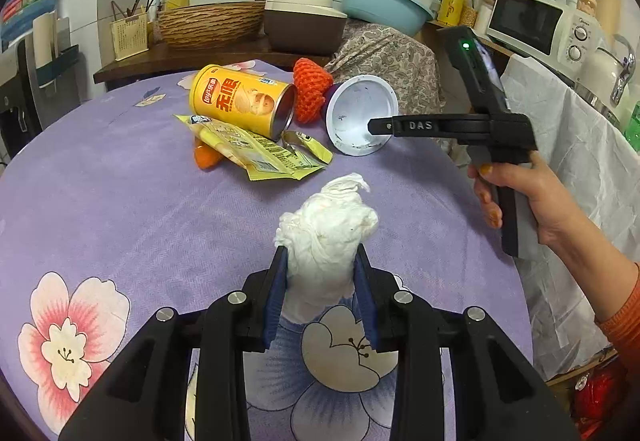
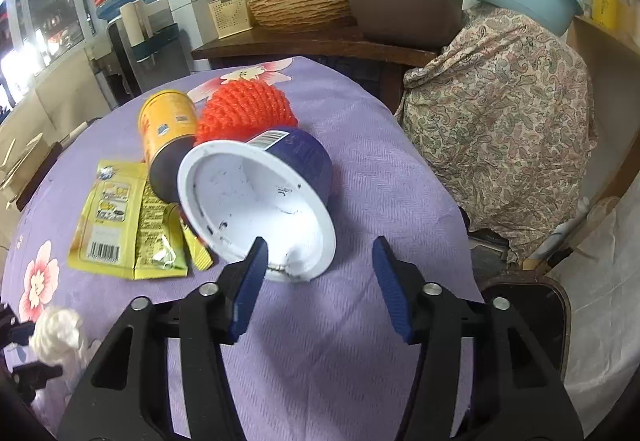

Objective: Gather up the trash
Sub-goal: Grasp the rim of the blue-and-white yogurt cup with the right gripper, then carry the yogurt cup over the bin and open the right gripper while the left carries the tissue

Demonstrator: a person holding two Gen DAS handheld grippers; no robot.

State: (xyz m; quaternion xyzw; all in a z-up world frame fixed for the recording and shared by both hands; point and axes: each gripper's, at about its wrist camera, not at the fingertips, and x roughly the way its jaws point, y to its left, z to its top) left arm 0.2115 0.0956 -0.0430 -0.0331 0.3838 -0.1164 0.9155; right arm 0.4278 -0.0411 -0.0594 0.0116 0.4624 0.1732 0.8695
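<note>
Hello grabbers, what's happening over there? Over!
Left hand-held gripper shut on tissue. Right hand-held gripper open at cup rim. Nothing blocking.

Right hand-held gripper [image 2: 318, 257] open at tipped white cup's [image 2: 256, 207] rim

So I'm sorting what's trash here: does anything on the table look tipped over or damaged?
Yes. The white-and-blue cup lies on its side, its rim cracked near the right gripper. The yellow chip can is also tipped over, open end outward. Torn yellow wrappers lie flat beside it.
</note>
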